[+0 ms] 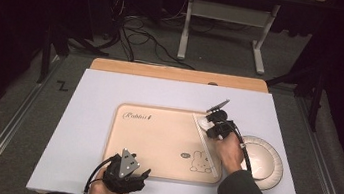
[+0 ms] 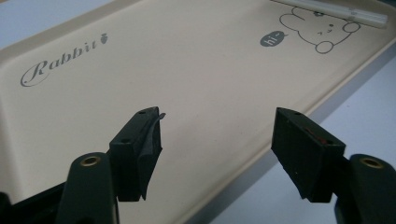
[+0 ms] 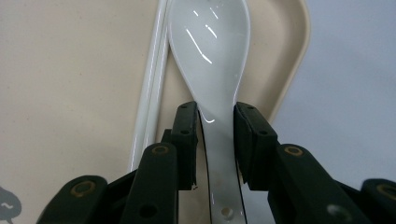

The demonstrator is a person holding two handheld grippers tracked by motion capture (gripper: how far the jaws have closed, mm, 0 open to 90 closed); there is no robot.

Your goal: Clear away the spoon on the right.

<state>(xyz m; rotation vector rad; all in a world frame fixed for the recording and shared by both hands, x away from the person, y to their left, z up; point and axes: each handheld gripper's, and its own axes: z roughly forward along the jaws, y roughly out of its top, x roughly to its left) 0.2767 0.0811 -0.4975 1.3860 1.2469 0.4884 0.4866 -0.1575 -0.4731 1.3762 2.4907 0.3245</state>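
Note:
A white ceramic spoon (image 3: 210,51) lies bowl-up on the beige rabbit-print tray (image 3: 70,70), near the tray's far right corner (image 1: 204,123). My right gripper (image 3: 215,109) straddles its handle, and the pads stand just off the handle on both sides, so it is open (image 1: 215,120). A pair of white chopsticks (image 3: 149,93) lies right beside the spoon along the tray's right side (image 1: 207,147). At the tray's near edge my left gripper (image 1: 129,166) is open with nothing between its jaws (image 2: 217,121). The tray (image 2: 187,70) spreads out ahead of it, with the chopsticks (image 2: 336,13) at the far end.
The tray (image 1: 154,140) sits on a pale mat (image 1: 100,92) over a wooden table. A white round plate (image 1: 265,162) rests on the mat to the right of the tray, beside my right forearm. Dark floor, cables and a stand lie beyond the table.

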